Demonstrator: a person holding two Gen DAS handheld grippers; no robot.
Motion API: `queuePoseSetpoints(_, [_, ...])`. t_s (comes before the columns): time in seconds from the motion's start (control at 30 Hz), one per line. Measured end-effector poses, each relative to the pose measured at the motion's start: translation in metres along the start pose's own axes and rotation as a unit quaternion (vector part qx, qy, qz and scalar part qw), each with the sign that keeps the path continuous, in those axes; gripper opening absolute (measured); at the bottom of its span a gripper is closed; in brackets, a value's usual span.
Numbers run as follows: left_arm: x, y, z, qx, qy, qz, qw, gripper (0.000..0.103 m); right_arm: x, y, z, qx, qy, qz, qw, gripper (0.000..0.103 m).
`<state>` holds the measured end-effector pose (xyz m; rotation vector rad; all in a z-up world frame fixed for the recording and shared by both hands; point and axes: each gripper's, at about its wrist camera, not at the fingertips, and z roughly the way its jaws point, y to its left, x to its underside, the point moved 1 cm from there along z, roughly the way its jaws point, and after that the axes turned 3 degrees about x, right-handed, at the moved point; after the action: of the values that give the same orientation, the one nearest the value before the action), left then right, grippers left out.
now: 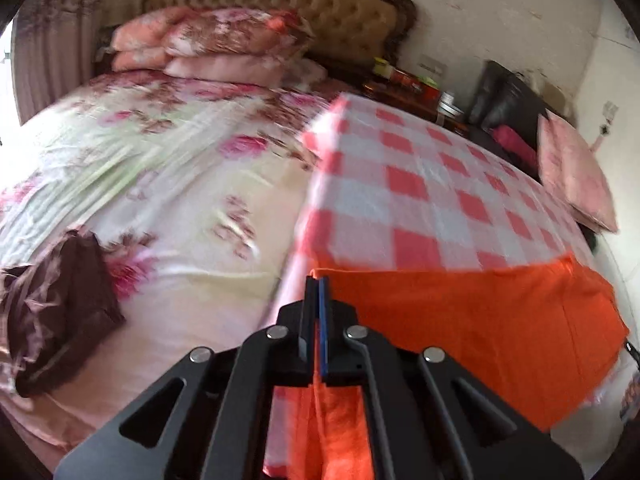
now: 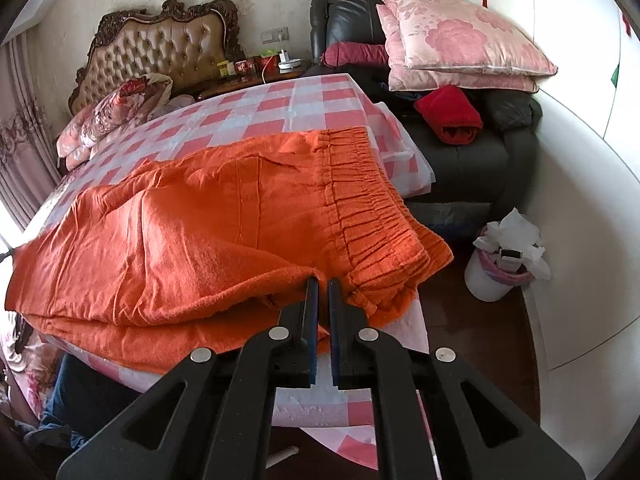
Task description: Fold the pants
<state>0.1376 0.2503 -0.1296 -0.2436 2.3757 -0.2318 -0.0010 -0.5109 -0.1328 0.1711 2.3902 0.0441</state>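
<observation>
The orange pants (image 2: 224, 216) lie on a pink-and-white checked cloth (image 2: 256, 108) over the bed, with one layer folded onto the other. Their elastic waistband (image 2: 372, 208) is at the right end. My right gripper (image 2: 322, 285) is at the near edge beside the waistband. Its jaws stand a narrow gap apart, open, with no cloth between them. In the left wrist view my left gripper (image 1: 318, 282) is shut on the pants (image 1: 460, 320) at their left end. Orange cloth runs between the fingers and hangs down below them. This view is motion-blurred.
A folded brown garment (image 1: 60, 304) lies on the floral bedsheet (image 1: 168, 168) to the left. Pillows (image 1: 216, 40) are stacked by the tufted headboard (image 2: 160, 52). A black armchair (image 2: 460, 152) with pink cushions (image 2: 460, 40) and a white waste bin (image 2: 500, 264) stand right of the bed.
</observation>
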Motion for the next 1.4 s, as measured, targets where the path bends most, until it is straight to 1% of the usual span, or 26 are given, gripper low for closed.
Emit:
queuePoseSetpoints(0.07, [-0.006, 0.012, 0.014, -0.001, 0.024, -0.011, 0.9997, 0.002, 0.0, 0.001, 0.0, 0.001, 0.0, 0.0, 1.0, 0.006])
queuePoseSetpoints(0.1, [-0.006, 0.018, 0.019, -0.033, 0.024, -0.015, 0.9991, 0.002, 0.0, 0.0, 0.0, 0.0, 0.0, 0.002, 1.0, 0.006])
queuePoseSetpoints(0.13, [-0.006, 0.021, 0.016, -0.04, 0.02, -0.02, 0.9988, 0.002, 0.001, 0.0, 0.0, -0.001, -0.001, 0.003, 1.0, 0.006])
queuePoseSetpoints(0.2, [-0.001, 0.03, 0.003, 0.015, 0.001, -0.051, 0.9986, 0.004, 0.002, -0.001, -0.001, -0.003, 0.0, 0.003, 1.0, 0.006])
queuePoseSetpoints(0.23, [0.0, 0.032, -0.001, 0.021, -0.002, -0.054, 0.9983, 0.009, 0.003, -0.002, 0.0, -0.003, 0.001, 0.003, 1.0, 0.006])
queuePoseSetpoints(0.27, [0.005, 0.033, -0.006, 0.022, -0.004, -0.057, 0.9981, 0.021, 0.003, -0.002, 0.001, -0.004, 0.002, 0.003, 1.0, 0.006])
queuePoseSetpoints(0.43, [0.05, 0.047, -0.042, 0.081, -0.02, -0.11, 0.9904, 0.021, 0.001, 0.003, 0.0, 0.006, 0.005, -0.01, 1.0, 0.007])
queuePoseSetpoints(0.5, [0.083, 0.054, -0.055, 0.104, -0.015, -0.158, 0.9818, 0.022, 0.004, 0.005, -0.001, 0.01, 0.003, -0.016, 1.0, 0.007])
queuePoseSetpoints(0.53, [0.102, 0.059, -0.059, 0.121, -0.011, -0.195, 0.9733, 0.022, 0.004, 0.007, -0.001, 0.013, 0.002, -0.02, 1.0, 0.007])
queuePoseSetpoints(0.57, [0.123, 0.069, -0.061, 0.157, -0.008, -0.247, 0.9561, 0.022, 0.004, 0.007, -0.001, 0.015, 0.002, -0.023, 1.0, 0.007])
queuePoseSetpoints(0.63, [0.152, 0.072, -0.057, 0.197, 0.007, -0.311, 0.9299, 0.022, 0.003, 0.009, -0.001, 0.021, 0.001, -0.028, 0.999, 0.007])
queuePoseSetpoints(0.7, [0.167, 0.069, -0.047, 0.257, 0.021, -0.343, 0.9033, 0.023, 0.0, 0.01, -0.004, 0.024, -0.003, -0.028, 0.999, 0.007])
queuePoseSetpoints(0.77, [0.166, 0.063, -0.036, 0.309, 0.029, -0.363, 0.8785, 0.023, -0.002, 0.011, -0.008, 0.024, -0.009, -0.029, 0.999, 0.007])
queuePoseSetpoints(0.8, [0.161, 0.06, -0.032, 0.329, 0.025, -0.364, 0.8711, 0.023, -0.002, 0.012, -0.011, 0.024, -0.013, -0.032, 0.999, 0.007])
queuePoseSetpoints(0.83, [0.155, 0.057, -0.03, 0.332, 0.023, -0.361, 0.8712, 0.017, -0.002, 0.013, -0.014, 0.023, -0.016, -0.034, 0.999, 0.007])
queuePoseSetpoints(0.87, [0.148, 0.056, -0.031, 0.304, 0.018, -0.353, 0.8844, 0.004, -0.002, 0.012, -0.017, 0.021, -0.021, -0.033, 0.999, 0.007])
queuePoseSetpoints(0.9, [0.144, 0.058, -0.034, 0.285, 0.011, -0.348, 0.8931, 0.004, -0.002, 0.009, -0.02, 0.017, -0.025, -0.029, 0.999, 0.007])
queuePoseSetpoints(0.97, [0.136, 0.059, -0.042, 0.275, -0.007, -0.336, 0.9008, 0.004, -0.001, 0.003, -0.026, 0.002, -0.03, -0.014, 0.999, 0.007])
queuePoseSetpoints(1.03, [0.131, 0.055, -0.042, 0.25, -0.003, -0.317, 0.9149, 0.004, 0.002, -0.005, -0.025, 0.003, -0.024, -0.003, 1.0, 0.008])
queuePoseSetpoints(1.07, [0.132, 0.055, -0.039, 0.239, 0.004, -0.316, 0.9181, 0.006, 0.003, -0.006, -0.022, 0.007, -0.014, -0.004, 1.0, 0.012])
queuePoseSetpoints(1.1, [0.136, 0.055, -0.038, 0.23, 0.005, -0.318, 0.9199, 0.024, 0.006, -0.006, -0.017, 0.009, 0.001, -0.01, 1.0, 0.018])
queuePoseSetpoints(1.13, [0.139, 0.055, -0.039, 0.223, 0.004, -0.319, 0.9211, 0.037, 0.01, -0.005, -0.015, 0.012, 0.006, -0.015, 1.0, 0.019])
queuePoseSetpoints(1.17, [0.14, 0.056, -0.041, 0.215, -0.001, -0.323, 0.9218, 0.043, 0.013, -0.004, -0.016, 0.014, 0.007, -0.019, 1.0, 0.02])
queuePoseSetpoints(1.2, [0.143, 0.058, -0.045, 0.2, -0.01, -0.322, 0.9253, 0.043, 0.018, -0.003, -0.018, 0.017, 0.008, -0.025, 0.999, 0.024])
queuePoseSetpoints(1.3, [0.146, 0.056, -0.07, 0.147, -0.044, -0.295, 0.9431, 0.043, 0.032, -0.011, -0.024, 0.083, 0.009, -0.032, 0.996, 0.059])
queuePoseSetpoints(1.4, [0.132, 0.016, -0.096, 0.179, -0.068, -0.197, 0.9615, 0.043, 0.045, -0.033, -0.032, 0.12, 0.021, 0.008, 0.993, 0.062])
